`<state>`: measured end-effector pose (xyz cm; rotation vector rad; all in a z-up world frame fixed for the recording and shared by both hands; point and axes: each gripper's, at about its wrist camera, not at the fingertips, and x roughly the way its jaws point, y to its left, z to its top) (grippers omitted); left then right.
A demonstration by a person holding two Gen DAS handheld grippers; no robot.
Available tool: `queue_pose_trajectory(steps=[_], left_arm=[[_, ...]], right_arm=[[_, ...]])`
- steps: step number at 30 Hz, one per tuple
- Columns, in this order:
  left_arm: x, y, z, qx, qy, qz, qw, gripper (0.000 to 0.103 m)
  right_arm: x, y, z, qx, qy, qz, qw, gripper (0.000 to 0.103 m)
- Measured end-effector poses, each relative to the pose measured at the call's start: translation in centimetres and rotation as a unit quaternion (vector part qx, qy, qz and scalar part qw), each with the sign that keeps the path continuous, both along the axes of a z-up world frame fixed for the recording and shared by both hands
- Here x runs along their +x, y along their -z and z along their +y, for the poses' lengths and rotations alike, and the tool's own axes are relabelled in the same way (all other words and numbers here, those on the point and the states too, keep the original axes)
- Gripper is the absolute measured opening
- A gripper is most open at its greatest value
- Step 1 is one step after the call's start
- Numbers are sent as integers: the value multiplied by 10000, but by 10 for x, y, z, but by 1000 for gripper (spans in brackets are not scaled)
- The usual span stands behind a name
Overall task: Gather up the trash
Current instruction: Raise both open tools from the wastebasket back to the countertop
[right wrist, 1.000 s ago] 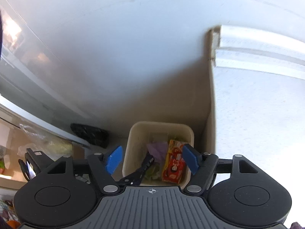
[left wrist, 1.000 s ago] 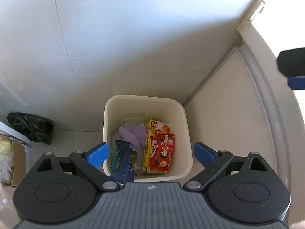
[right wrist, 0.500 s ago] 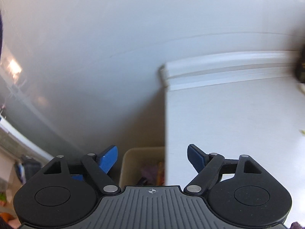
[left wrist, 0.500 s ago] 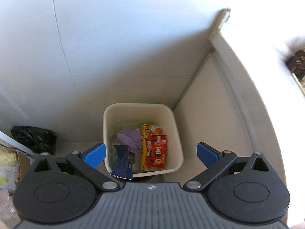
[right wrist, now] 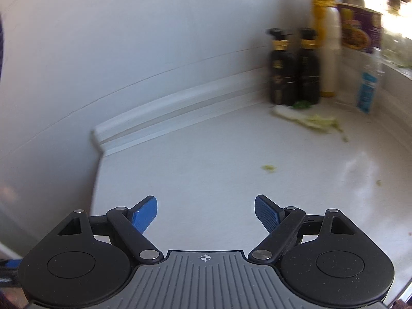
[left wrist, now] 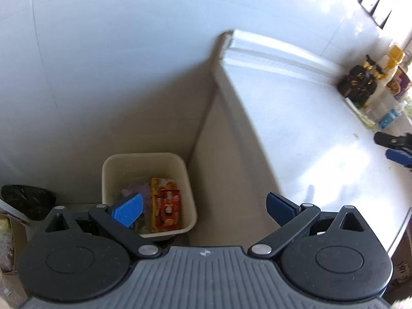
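A cream trash bin point(left wrist: 180, 162) stands on the floor against the counter's side, holding a red snack wrapper point(left wrist: 168, 213), a yellow wrapper and purple scraps. My left gripper point(left wrist: 204, 209) is open and empty, high above the bin and the counter edge. My right gripper point(right wrist: 206, 211) is open and empty over the white counter point(right wrist: 219, 159). Green vegetable scraps point(right wrist: 312, 121) lie on the counter at the far right, with small bits point(right wrist: 269, 167) nearer. The right gripper's tips show at the left wrist view's right edge point(left wrist: 396, 146).
Two dark bottles point(right wrist: 293, 67), a yellow-capped bottle point(right wrist: 325, 38), a purple box point(right wrist: 359, 28) and a clear water bottle point(right wrist: 368, 85) stand at the counter's back right corner. A black bag point(left wrist: 28, 200) lies on the floor left of the bin.
Both grippers have risen and swung right, away from the bin toward the counter. The right wrist view has left the bin and shows the countertop and bottles.
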<state>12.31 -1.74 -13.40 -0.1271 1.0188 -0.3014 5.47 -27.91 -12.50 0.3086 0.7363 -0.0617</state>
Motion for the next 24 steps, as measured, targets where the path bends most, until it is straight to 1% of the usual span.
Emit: queue_pose_trajectory(steps=[2, 6, 9, 12, 16, 17, 19, 22, 24], left_arm=[[-1, -8, -11, 22, 57, -48, 10000, 102], [-3, -18, -41, 147, 293, -194, 9993, 102], [-6, -24, -67, 253, 592, -297, 9975, 102], [-8, -31, -95, 345, 963, -456, 9937, 102], [-11, -39, -129, 326, 1519, -684, 9855, 102], [-11, -41, -136, 314, 1633, -727, 9834, 102], [-9, -41, -149, 274, 1792, -758, 9805, 102], [-6, -39, -162, 207, 1941, -713, 9782, 102], [-12, -39, -167, 202, 2020, -676, 9768, 102]], right_arm=[[8, 8, -22, 78, 317, 4, 9995, 85], [19, 20, -68, 386, 910, -51, 9951, 85], [26, 27, -92, 520, 1145, -96, 9920, 85], [36, 34, -112, 566, 1300, -127, 9898, 84], [46, 44, -136, 815, 1497, -189, 9852, 83], [49, 46, -140, 867, 1533, -175, 9842, 79], [57, 52, -148, 929, 1584, -121, 9829, 74], [66, 54, -154, 958, 1536, -208, 9833, 67], [76, 55, -157, 982, 1487, -226, 9837, 62]])
